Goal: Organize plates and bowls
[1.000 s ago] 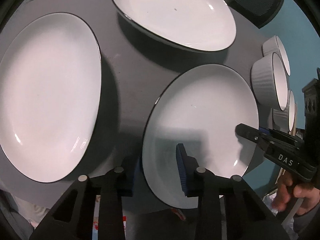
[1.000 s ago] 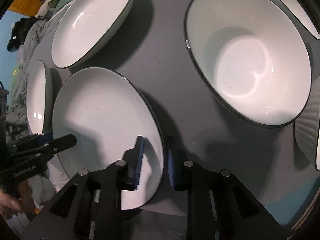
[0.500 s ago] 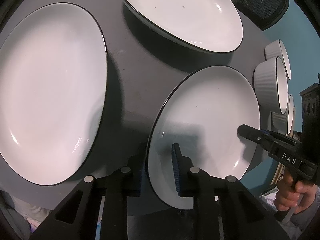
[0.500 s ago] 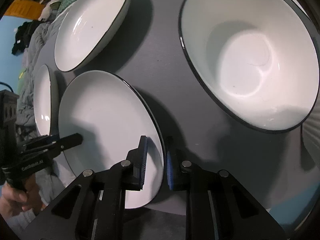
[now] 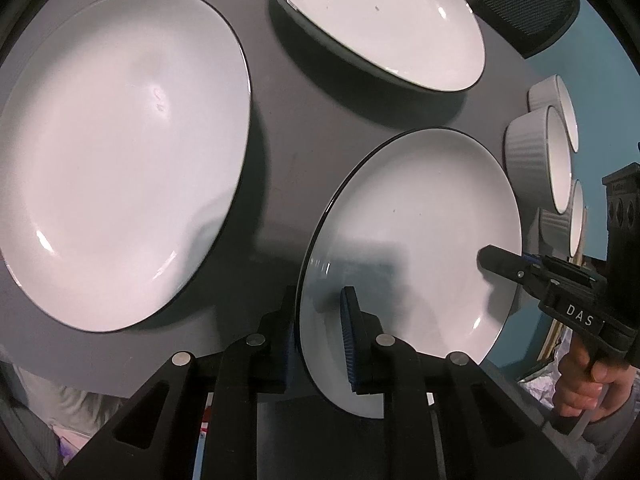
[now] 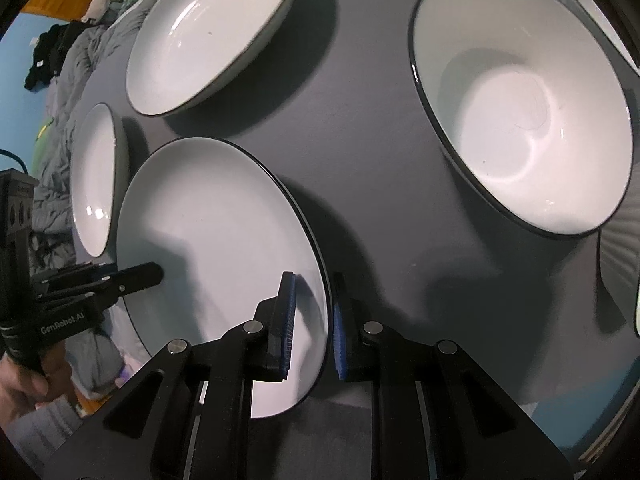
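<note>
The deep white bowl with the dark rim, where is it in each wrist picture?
Left wrist: not in it; only plates and small ribbed cups show.
Right wrist: the deep bowl fills the upper right, on the dark table.
Shared landmark: the held plate, centre right in the left view, lower left in the right.

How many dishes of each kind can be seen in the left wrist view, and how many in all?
Flat white plates with black rims: 2
Deeper white dish with black rim: 1
Ribbed white bowls: 3
Total: 6
</note>
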The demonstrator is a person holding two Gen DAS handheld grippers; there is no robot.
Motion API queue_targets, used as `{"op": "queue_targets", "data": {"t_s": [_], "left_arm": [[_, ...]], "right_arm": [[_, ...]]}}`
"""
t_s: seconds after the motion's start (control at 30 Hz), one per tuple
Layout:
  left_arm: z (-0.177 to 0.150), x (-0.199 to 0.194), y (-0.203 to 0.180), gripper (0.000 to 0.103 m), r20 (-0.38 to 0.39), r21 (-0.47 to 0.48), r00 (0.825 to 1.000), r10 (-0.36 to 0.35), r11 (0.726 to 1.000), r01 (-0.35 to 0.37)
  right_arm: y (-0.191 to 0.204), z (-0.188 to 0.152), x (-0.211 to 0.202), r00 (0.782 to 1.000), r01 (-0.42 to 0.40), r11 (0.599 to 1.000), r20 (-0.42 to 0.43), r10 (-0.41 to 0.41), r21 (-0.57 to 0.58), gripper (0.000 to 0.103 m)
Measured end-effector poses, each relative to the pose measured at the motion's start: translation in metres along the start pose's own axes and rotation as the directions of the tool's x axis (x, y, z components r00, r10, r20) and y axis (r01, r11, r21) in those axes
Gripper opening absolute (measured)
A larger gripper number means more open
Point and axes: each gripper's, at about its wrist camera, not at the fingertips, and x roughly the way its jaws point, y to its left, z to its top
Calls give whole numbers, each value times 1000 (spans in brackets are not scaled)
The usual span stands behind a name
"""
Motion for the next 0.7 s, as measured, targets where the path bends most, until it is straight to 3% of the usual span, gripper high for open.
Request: {"op": "queue_targets", "data": {"t_s": [0.4, 0.6, 0.7], "left_arm": [[30, -45, -1, 20, 52, 39, 999, 4, 999, -6], [38, -55, -13, 21, 98, 61, 995, 16, 998, -22], [59, -65, -9, 21, 121, 63, 992, 26, 997, -34]], "right_arm": [[24, 22, -26, 999, 11, 1000, 46, -11, 0, 16], [35, 48, -36, 997, 13, 1000, 78, -12, -9, 16], [41, 70, -37, 996, 10, 1000, 86, -8, -19, 16]]}}
